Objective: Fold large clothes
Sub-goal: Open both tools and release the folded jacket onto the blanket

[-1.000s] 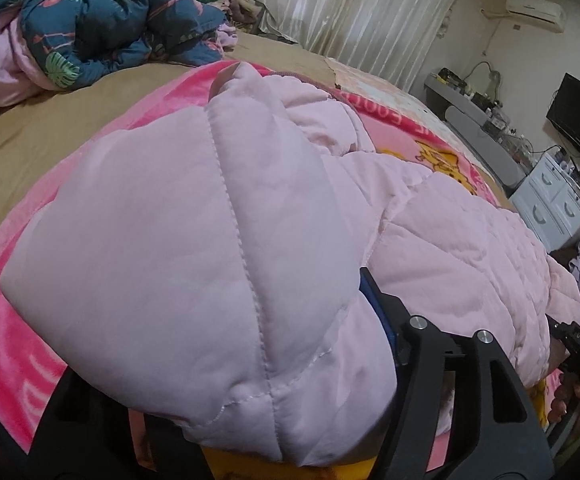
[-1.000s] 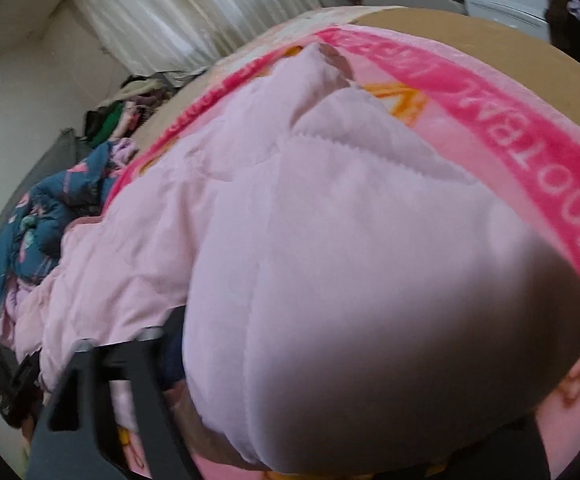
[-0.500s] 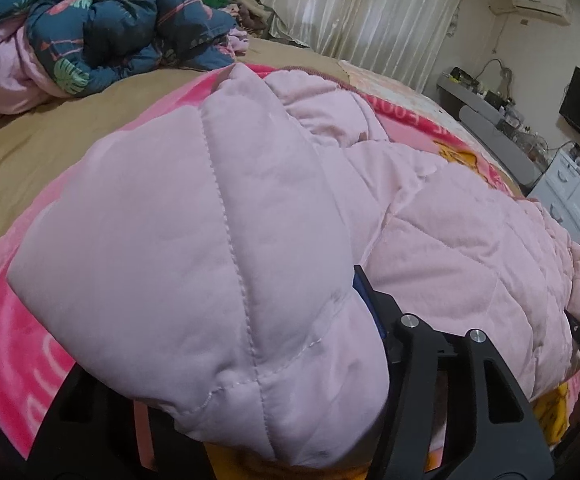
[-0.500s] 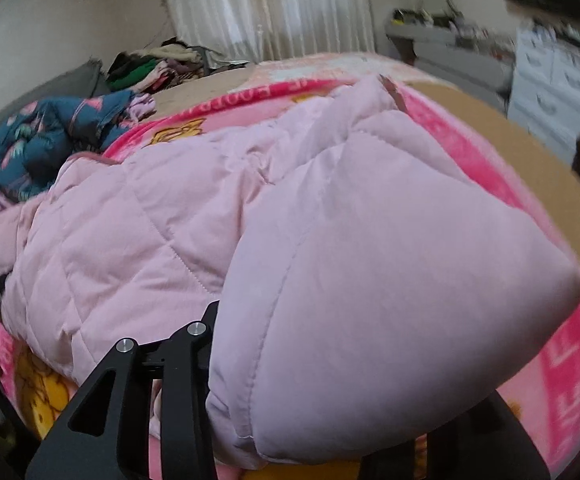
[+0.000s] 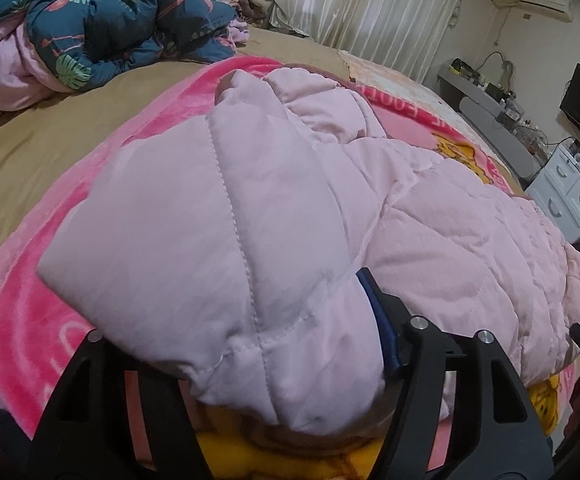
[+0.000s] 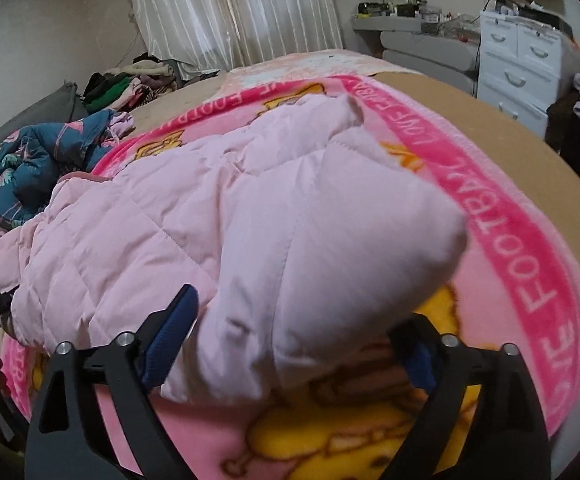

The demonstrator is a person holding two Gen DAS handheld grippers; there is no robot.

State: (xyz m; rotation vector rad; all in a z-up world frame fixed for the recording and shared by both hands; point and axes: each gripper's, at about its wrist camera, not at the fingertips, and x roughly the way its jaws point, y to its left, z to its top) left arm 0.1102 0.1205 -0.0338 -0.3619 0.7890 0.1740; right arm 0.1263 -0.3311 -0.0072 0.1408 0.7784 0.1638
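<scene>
A large pale pink quilted jacket point(image 5: 429, 216) lies spread across a pink cartoon blanket point(image 5: 18, 320) on the bed. One padded corner of it point(image 5: 226, 240) bulges between the fingers of my left gripper point(image 5: 230, 312). The blue pad point(image 5: 377, 320) still presses the fabric while the jaws are opening, and the other finger is partly hidden under the jacket. My right gripper point(image 6: 297, 312) is opening wide. The other jacket corner point(image 6: 329, 240) rests on the blanket point(image 6: 529, 280) between its blue pads point(image 6: 170, 320), which stand clear of it.
A crumpled dark blue floral quilt point(image 5: 102, 24) and a heap of clothes point(image 6: 130, 80) lie at the far side of the tan bed sheet point(image 5: 30, 140). White drawers point(image 6: 521, 68), a grey shelf and a television stand by the wall beyond the bed.
The right gripper's jaws have spread apart and let go of the jacket corner, which has dropped onto the blanket. The right wrist has rolled and lifted slightly. The left gripper has stayed put.
</scene>
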